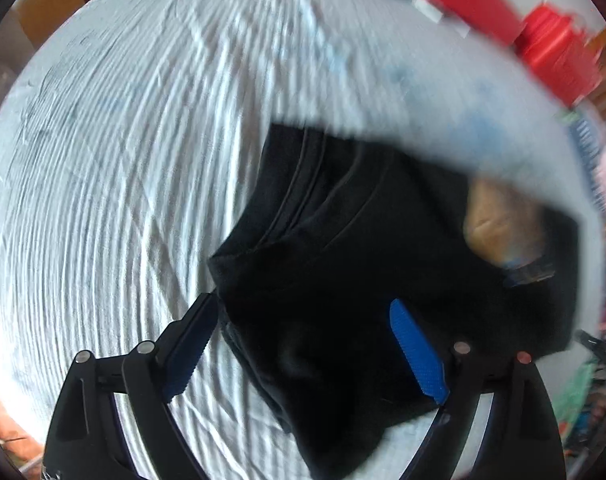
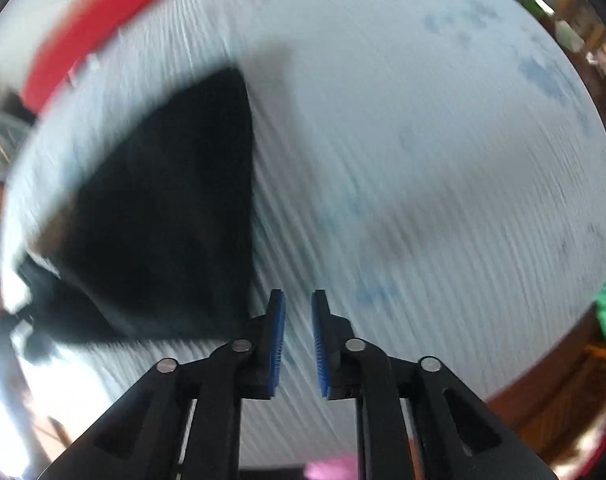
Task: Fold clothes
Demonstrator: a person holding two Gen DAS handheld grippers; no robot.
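Black cloth, a folded shirt [image 1: 343, 260], lies on the white bed sheet [image 1: 123, 160]. My left claw [image 1: 307, 340] is spread wide over it, not pinching. My right claw [image 2: 298, 320] has a small gap, holding nothing, beside the shirt [image 2: 163, 200].

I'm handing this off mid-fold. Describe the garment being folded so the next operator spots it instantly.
Find the pale, wrinkled bedsheet that fills both wrist views. On it lies one black garment, partly folded, with stitched hems showing, below the open left tongs. It is the only dark item on the light sheet.
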